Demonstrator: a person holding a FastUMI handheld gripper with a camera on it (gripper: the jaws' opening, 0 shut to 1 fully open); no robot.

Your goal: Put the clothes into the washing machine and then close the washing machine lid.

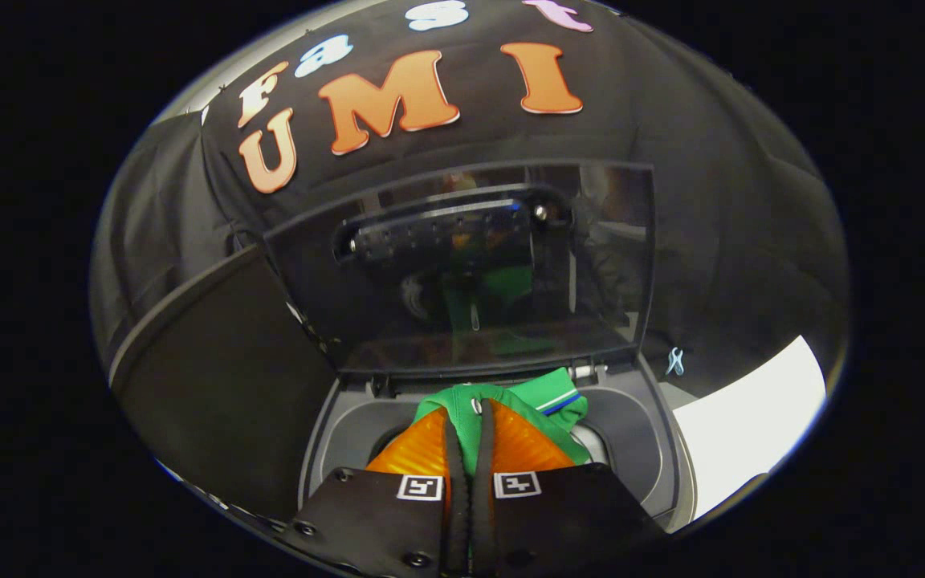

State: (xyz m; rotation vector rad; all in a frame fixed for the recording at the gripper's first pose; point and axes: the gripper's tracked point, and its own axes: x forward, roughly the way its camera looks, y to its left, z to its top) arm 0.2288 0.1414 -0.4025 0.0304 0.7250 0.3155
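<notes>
Tongs: the tongs (469, 421) are pinching a green garment (547, 401) between both fingers, the jaws standing nearly together with a fold of cloth trapped between them.
Garment: the green garment, a knit piece with a white and blue striped cuff, is bunching ahead of the fingertips and hanging over the washing machine's drum opening (603, 441), toward the hinge side.
Washing machine: the grey top-loader's rim (655, 433) is surrounding the drum opening directly beneath the tongs.
Lid: the dark see-through lid (462, 265) is standing upright behind the drum opening, mirroring the garment.
Bench: a pale bench surface (751, 417) is lying to the right of the washing machine.
Stage: judging from this, the drop into the drum is pending and the lid is waiting to be closed.
Risk: if released here, the cuff could be draping over the rim by the hinge, and the lid would then be closing on cloth; a snag on the fingers could also be dragging it back out.
Writing: on the machine and garment no brand or label is showing legibly.
</notes>
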